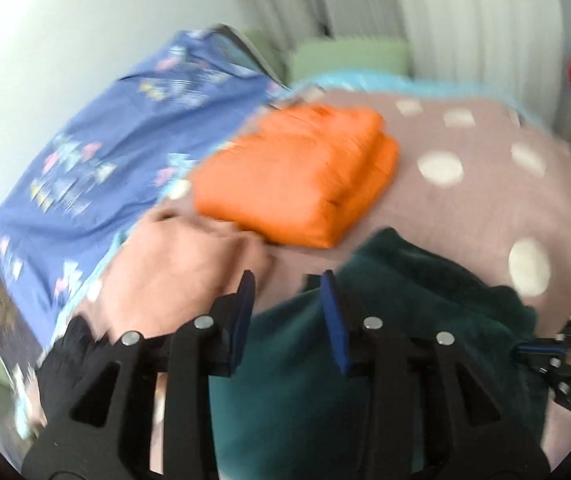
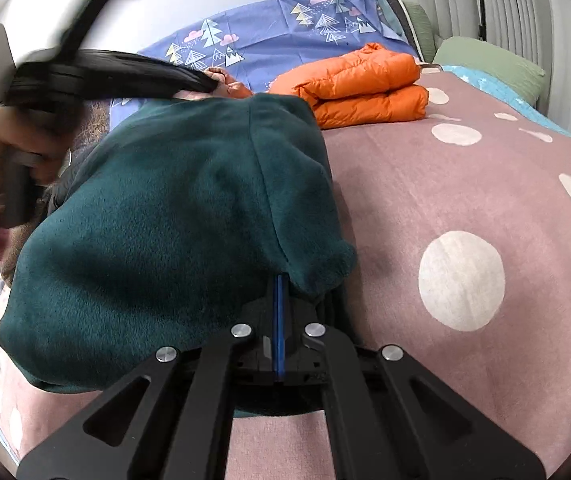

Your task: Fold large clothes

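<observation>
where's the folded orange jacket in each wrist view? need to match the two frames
Left wrist: folded orange jacket sits centre frame, blurred, lying on the pink polka-dot blanket beyond the dark green fleece garment.
Right wrist: folded orange jacket is upper centre-right, behind the green fleece, on the same blanket's far end.
Shared landmark: the blue tree-print sheet, directly left of the jacket in both views.

fleece [image 2: 173,216] on blanket [image 2: 425,208] — jacket [image 2: 361,80] behind
</observation>
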Demonstrator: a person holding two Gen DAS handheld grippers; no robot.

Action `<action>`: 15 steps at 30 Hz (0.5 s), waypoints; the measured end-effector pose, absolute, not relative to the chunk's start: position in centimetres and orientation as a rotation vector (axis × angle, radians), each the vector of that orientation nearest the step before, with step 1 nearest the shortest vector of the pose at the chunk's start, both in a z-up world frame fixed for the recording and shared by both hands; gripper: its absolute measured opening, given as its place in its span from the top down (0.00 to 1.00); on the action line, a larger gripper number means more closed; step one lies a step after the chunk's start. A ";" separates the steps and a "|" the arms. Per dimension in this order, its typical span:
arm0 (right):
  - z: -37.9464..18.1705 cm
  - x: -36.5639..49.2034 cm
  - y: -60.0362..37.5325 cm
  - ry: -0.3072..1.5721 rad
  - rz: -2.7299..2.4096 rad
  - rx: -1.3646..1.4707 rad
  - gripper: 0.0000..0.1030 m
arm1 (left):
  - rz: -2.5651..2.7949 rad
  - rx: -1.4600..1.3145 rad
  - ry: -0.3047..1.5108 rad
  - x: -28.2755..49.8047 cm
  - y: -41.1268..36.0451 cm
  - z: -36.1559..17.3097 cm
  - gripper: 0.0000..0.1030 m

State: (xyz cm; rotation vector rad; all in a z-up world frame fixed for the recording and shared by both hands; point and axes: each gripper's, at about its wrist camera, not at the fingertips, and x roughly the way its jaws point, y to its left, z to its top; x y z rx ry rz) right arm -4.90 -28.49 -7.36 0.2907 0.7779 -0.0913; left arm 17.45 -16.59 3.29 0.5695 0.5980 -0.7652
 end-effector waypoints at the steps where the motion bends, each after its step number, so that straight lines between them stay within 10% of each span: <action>1: -7.4 -4.9 -28.6 0.776 -0.089 0.302 1.00 | -0.766 0.526 0.596 17.5 -15.0 4.1 0.81; 15: -7.0 -4.5 -27.2 0.759 -0.105 0.262 1.00 | -0.704 0.278 0.876 20.7 -8.7 -8.6 1.00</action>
